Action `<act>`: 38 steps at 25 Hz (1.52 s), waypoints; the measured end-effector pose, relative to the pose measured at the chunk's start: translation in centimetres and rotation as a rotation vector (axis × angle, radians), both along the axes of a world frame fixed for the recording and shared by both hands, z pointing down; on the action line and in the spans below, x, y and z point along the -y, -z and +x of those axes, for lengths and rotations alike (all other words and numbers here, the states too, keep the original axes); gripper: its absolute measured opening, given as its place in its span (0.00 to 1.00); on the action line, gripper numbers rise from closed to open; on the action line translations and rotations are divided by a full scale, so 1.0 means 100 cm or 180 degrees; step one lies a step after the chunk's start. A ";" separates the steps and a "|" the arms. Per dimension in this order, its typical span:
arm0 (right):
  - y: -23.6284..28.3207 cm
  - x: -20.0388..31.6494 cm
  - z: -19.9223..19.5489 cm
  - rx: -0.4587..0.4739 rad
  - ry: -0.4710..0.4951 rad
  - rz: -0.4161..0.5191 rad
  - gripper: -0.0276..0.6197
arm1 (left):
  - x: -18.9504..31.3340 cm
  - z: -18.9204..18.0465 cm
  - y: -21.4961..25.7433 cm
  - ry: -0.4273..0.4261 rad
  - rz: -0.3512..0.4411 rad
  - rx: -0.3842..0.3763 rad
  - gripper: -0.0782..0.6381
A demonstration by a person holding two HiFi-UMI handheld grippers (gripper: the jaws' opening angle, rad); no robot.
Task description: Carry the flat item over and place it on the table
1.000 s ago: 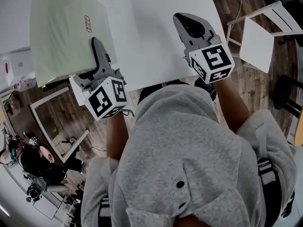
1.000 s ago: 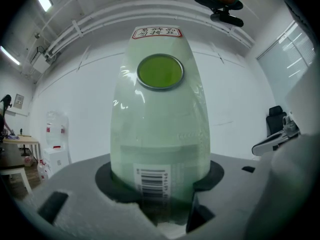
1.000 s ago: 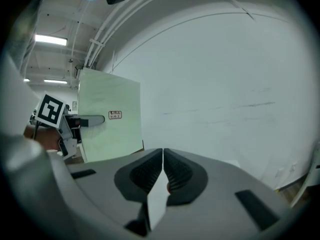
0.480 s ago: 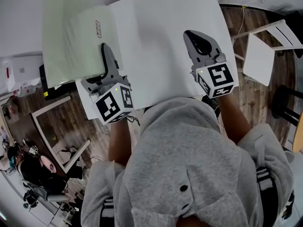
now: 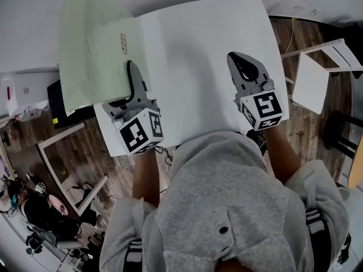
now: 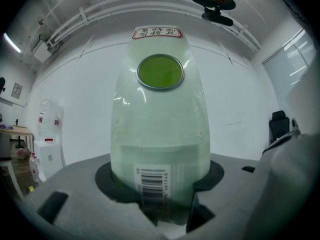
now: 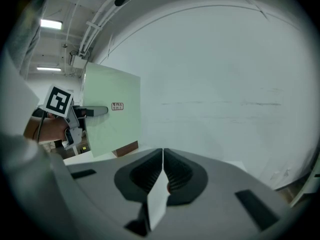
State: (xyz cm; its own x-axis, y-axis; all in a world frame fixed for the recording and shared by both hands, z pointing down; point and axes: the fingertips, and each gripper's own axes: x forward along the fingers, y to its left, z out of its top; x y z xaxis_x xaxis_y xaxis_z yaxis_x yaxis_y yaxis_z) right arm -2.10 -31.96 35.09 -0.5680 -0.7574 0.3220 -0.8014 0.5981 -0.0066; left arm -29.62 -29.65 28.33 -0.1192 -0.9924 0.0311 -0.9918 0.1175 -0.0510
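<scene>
A pale green translucent flat item [image 5: 96, 55] with a small label lies over the left part of a large white flat panel [image 5: 198, 55]. My left gripper [image 5: 134, 75] is shut on the green item's near edge. In the left gripper view the green item [image 6: 160, 124], with a barcode and a round green spot, fills the gap between the jaws. My right gripper [image 5: 243, 67] is shut on the white panel's near edge. A thin white edge [image 7: 157, 196] shows between its shut jaws [image 7: 162, 156]. From there I also see the green item [image 7: 112, 109] and the left gripper beside it.
A white chair frame [image 5: 315, 75] stands on the wooden floor at the right. A wooden frame [image 5: 62, 152] and a seated person [image 5: 39, 208] are at the lower left. Ahead is a white wall, with a water dispenser [image 6: 47, 129] to the left.
In the head view both grippers and the two flat items sit a little lower and further right, and the room has shifted with them. Both grips look unchanged.
</scene>
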 end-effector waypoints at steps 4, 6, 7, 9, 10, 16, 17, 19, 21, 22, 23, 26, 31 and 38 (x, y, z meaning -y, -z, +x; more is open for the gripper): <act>-0.009 0.006 -0.003 -0.0007 0.0004 -0.0051 0.09 | 0.009 -0.006 -0.008 0.0027 -0.0029 0.0000 0.49; -0.014 0.008 -0.004 -0.0025 0.0011 -0.0077 0.09 | 0.013 -0.008 -0.010 0.0048 -0.0018 -0.0005 0.49; -0.016 0.008 -0.005 -0.0035 0.0016 -0.0089 0.09 | 0.015 -0.009 -0.011 0.0054 -0.0012 -0.0005 0.49; -0.020 0.009 -0.007 -0.0048 0.0019 -0.0115 0.09 | 0.019 -0.012 -0.013 0.0053 -0.0016 -0.0003 0.49; -0.022 0.010 -0.009 -0.0052 0.0019 -0.0129 0.09 | 0.021 -0.014 -0.014 0.0051 -0.0023 0.0000 0.49; -0.034 0.015 -0.011 -0.0123 0.0015 -0.0221 0.09 | 0.037 -0.016 -0.025 0.0054 -0.0052 -0.0015 0.49; -0.036 0.017 -0.012 -0.0124 0.0013 -0.0236 0.09 | 0.040 -0.017 -0.027 0.0055 -0.0054 -0.0023 0.49; -0.040 0.020 -0.015 -0.0120 0.0021 -0.0265 0.09 | 0.046 -0.020 -0.030 0.0060 -0.0072 -0.0033 0.49; -0.044 0.023 -0.016 -0.0131 0.0027 -0.0297 0.09 | 0.051 -0.021 -0.035 0.0064 -0.0103 -0.0038 0.49; -0.046 0.024 -0.016 -0.0140 0.0025 -0.0312 0.09 | 0.054 -0.021 -0.038 0.0067 -0.0117 -0.0041 0.49; -0.049 0.025 -0.016 -0.0150 0.0024 -0.0325 0.09 | 0.056 -0.022 -0.041 0.0070 -0.0129 -0.0047 0.49; -0.062 0.027 -0.022 -0.0172 0.0025 -0.0383 0.09 | 0.061 -0.028 -0.058 0.0077 -0.0190 -0.0063 0.49; -0.080 0.027 -0.029 -0.0208 0.0043 -0.0484 0.09 | 0.067 -0.038 -0.081 0.0093 -0.0283 -0.0082 0.49; -0.081 0.020 -0.030 -0.0225 0.0062 -0.0524 0.09 | 0.066 -0.040 -0.081 0.0156 -0.0250 -0.0098 0.49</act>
State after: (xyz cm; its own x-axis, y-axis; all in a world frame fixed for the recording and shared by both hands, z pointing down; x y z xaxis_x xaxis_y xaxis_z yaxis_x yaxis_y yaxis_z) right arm -5.12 -33.94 43.15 -0.5536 -0.6802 0.4805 -0.7915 0.6091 -0.0498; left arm -33.60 -36.20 36.39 -0.1653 -0.9798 0.1129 -0.9862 0.1627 -0.0316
